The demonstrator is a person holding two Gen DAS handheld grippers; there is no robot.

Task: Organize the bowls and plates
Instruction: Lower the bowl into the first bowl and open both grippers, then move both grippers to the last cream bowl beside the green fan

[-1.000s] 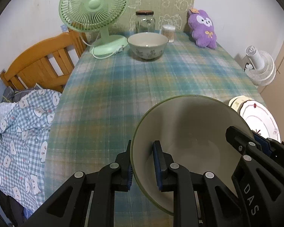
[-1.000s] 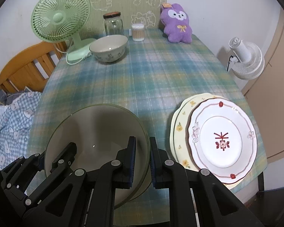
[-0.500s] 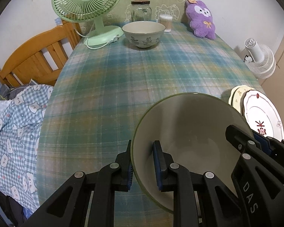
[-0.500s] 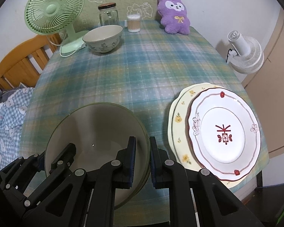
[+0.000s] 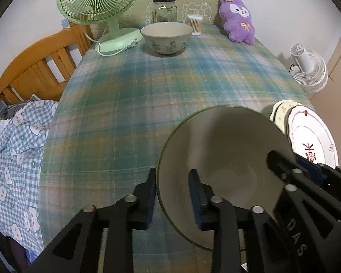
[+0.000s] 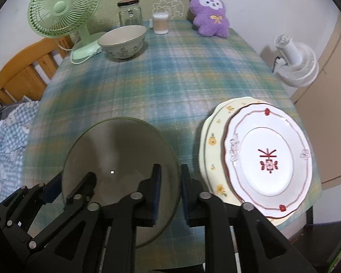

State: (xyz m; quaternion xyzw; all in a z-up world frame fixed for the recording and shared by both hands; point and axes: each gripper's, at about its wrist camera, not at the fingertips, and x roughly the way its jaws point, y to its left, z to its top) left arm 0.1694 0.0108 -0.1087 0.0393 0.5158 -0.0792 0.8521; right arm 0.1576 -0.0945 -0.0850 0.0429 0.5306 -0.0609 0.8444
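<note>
Change vs earlier: both grippers' jaws were clamped on the big bowl's rim, now they are opening; camera framing shifted only slightly, table layout unchanged.

Left wrist view
- left gripper: jaws opening, narrow gap, straddling the near-left rim of the big bowl; one pad outside the wall, one inside, inner pad clear of the wall.
- right gripper: at the bowl's right rim, tips partly hidden by the bowl.
- big bowl position: near edge of the plaid tablecloth, just left of the plate stack.
- big bowl contents: empty, plain grey-beige inside, green rim.
- big bowl orientation: mouth up, tilted toward the camera; round, no long axis.
- floral bowl: upright at the far end, empty as far as visible, just right of the green fan.
- glass jar: lidded, looks empty.
- cotton swab tub: full of swabs.

Right wrist view
- right gripper: jaws opening, narrow gap, straddling the bowl's right rim; rim sits between the pads, contact unclear.
- left gripper: on the opposite rim.
- big bowl: empty, mouth up, near the plates but apart from them.
- plate stack: red-trim white plate lying flat on the yellow floral plate, nothing on top.
- far end: purple plush.
</note>
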